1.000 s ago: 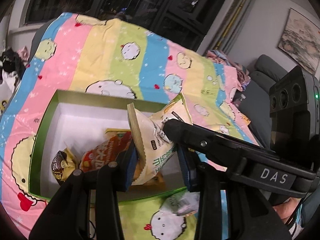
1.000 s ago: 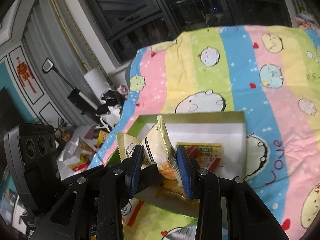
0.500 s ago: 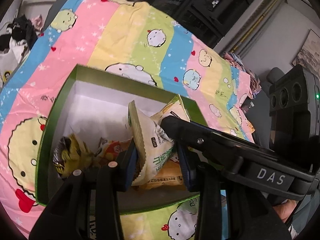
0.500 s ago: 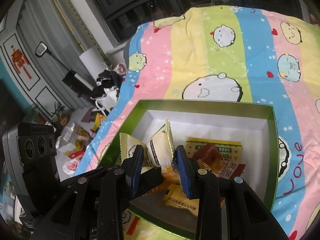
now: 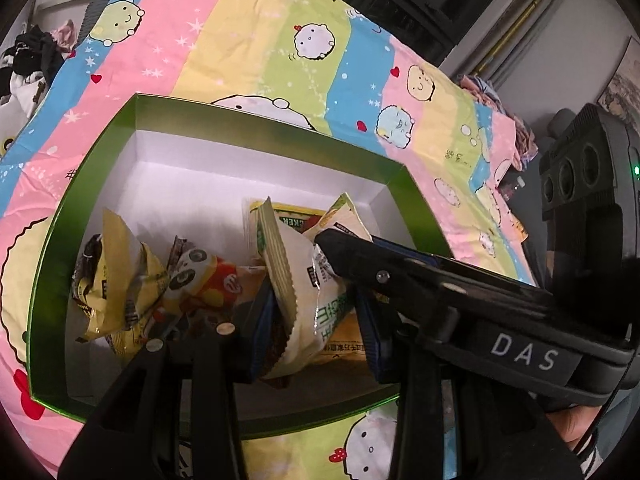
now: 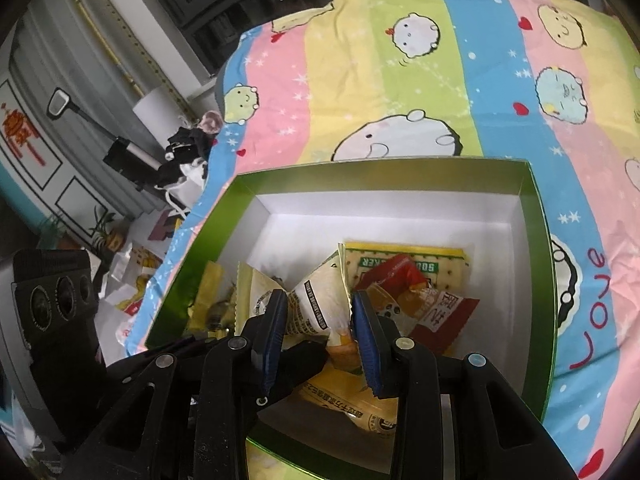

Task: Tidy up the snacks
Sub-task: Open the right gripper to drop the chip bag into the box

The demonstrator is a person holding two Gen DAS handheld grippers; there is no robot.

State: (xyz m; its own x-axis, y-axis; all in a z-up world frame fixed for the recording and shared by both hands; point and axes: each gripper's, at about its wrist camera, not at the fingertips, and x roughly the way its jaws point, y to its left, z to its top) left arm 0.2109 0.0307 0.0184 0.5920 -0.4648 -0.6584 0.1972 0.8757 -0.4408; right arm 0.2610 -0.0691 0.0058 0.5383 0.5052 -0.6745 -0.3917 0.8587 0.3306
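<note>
Snack packet (image 5: 316, 300), cream-white with green lettering, sits pinched between the blue-padded fingers (image 5: 262, 332) of the left gripper (image 5: 316, 336), held over the near end of the green box (image 5: 52, 264). From the right wrist view, that same packet (image 6: 316, 304) lies between the right gripper (image 6: 318, 332) fingers (image 6: 366, 344) too; they stand narrow around it, though I cannot tell if both pads actually press it. The right gripper's black body crosses the left view just beside the packet. Under both tools, inside the white-lined box, an orange-yellow packet (image 6: 352, 404) lies flat. Left of the held one, a yellow crumpled bag (image 5: 116, 280) leans by the box wall, with a red panda-print packet (image 5: 200, 280) next to it. Further in, a yellow cracker pack (image 6: 404, 260) rests on the box floor, partly under a red wrapper (image 6: 436, 312). Beyond the box, the striped cartoon sheet (image 5: 248, 40) covers the bed, the box resting on it.
</note>
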